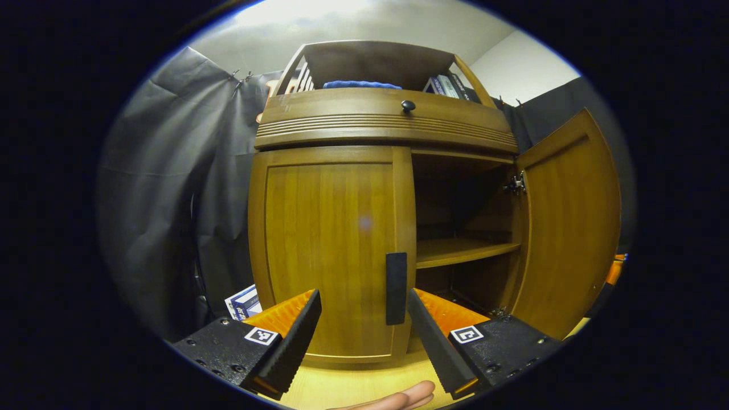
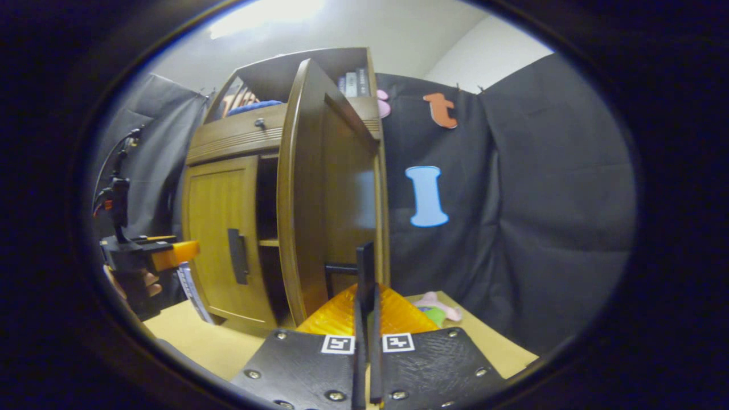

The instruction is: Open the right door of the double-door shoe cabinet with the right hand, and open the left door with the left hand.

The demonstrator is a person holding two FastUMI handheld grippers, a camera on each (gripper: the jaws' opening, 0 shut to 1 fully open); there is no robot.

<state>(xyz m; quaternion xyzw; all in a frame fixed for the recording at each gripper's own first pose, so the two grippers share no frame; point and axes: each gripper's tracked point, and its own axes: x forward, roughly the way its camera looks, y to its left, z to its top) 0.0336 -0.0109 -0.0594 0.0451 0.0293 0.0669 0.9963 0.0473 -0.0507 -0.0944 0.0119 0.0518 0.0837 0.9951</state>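
The wooden shoe cabinet (image 1: 376,122) stands straight ahead in the left gripper view. Its left door (image 1: 327,250) is closed, with a dark upright handle (image 1: 396,287) at its right edge. My left gripper (image 1: 364,319) is open just in front of that door, the handle lying in the gap near its right finger, untouched. The right door (image 1: 572,228) is swung wide open. In the right gripper view my right gripper (image 2: 365,304) is shut on the right door's handle (image 2: 365,265), with the open door (image 2: 319,193) edge-on. The left gripper (image 2: 154,253) shows at the far left there.
Inside the open half is a bare shelf (image 1: 464,250). A drawer knob (image 1: 408,105), a blue cloth (image 1: 361,85) and books (image 1: 447,85) sit higher up. A box (image 1: 244,302) lies left of the cabinet, a soft toy (image 2: 438,307) right of it. A fingertip (image 1: 398,398) shows below.
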